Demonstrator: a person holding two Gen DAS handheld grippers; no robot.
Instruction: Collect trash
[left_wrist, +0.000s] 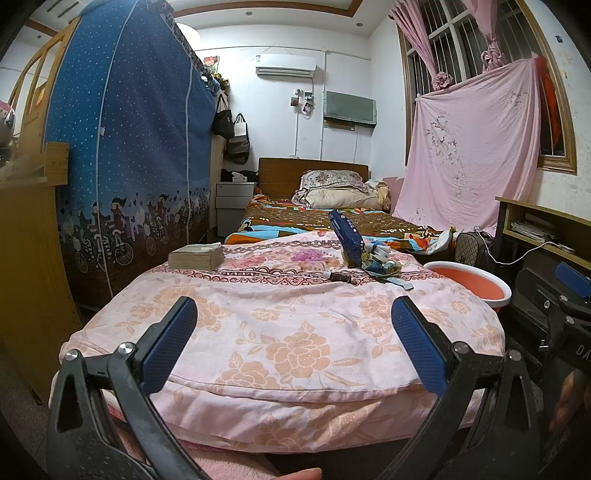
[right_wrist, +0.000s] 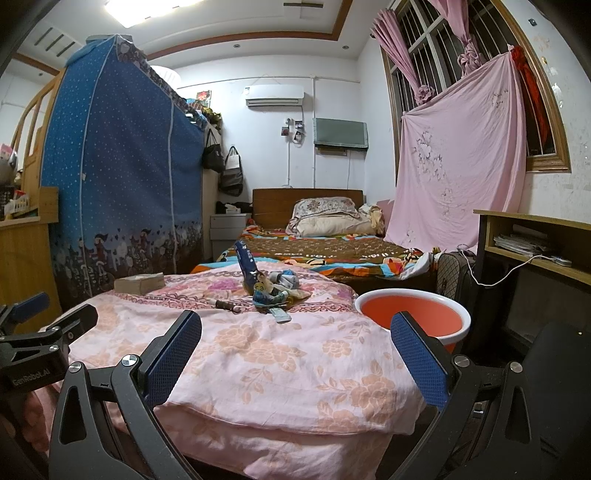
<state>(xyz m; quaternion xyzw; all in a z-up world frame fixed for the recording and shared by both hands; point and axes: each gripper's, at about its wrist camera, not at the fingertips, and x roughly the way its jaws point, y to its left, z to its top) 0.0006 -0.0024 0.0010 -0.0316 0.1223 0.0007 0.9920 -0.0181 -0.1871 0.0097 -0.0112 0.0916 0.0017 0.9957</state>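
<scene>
While both claws gape wide | wrappers (right_wrist: 275, 288) on quilt (right_wrist: 258, 350) | bucket (right_wrist: 413, 314) beside.

We read "GenRobot.AI" in pale letters on the black body of the left tongs (right_wrist: 35, 354), seen at the left edge of the right wrist view. In the left wrist view, the right tongs (left_wrist: 569, 325) to our right carry "DA" before the frame cuts it off. Print on the blue packet (right_wrist: 246, 266) ahead is too small to read.
</scene>
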